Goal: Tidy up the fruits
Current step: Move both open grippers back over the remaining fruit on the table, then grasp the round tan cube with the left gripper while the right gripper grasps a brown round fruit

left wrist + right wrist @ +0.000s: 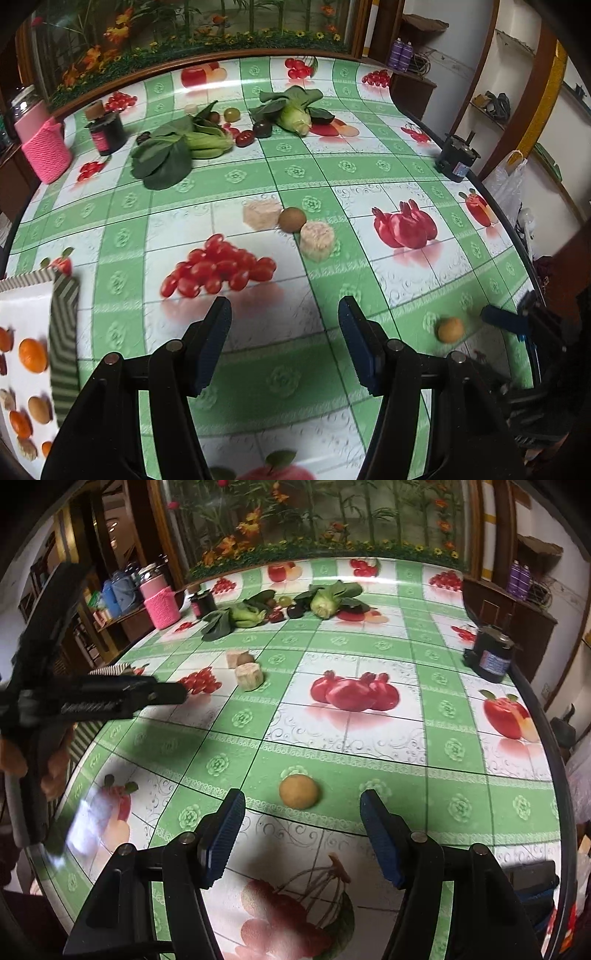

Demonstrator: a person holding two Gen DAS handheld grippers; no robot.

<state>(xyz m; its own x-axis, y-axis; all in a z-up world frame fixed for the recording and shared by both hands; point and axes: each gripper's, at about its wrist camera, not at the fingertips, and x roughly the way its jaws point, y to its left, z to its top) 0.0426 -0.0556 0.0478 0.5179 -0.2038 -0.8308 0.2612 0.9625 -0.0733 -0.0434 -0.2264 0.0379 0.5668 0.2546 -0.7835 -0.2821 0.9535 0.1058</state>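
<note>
A small tan round fruit lies on the fruit-print tablecloth just ahead of my open, empty right gripper; it also shows in the left wrist view. My left gripper is open and empty above the cloth. A brown kiwi sits between two pale cut blocks. A white tray with a striped rim at the left holds oranges and brown fruits. Small dark and red fruits lie among greens at the back.
Bok choy and another leafy vegetable lie at the far side. A dark jar and a pink knitted-sleeve container stand back left. A black box-like device sits by the right table edge.
</note>
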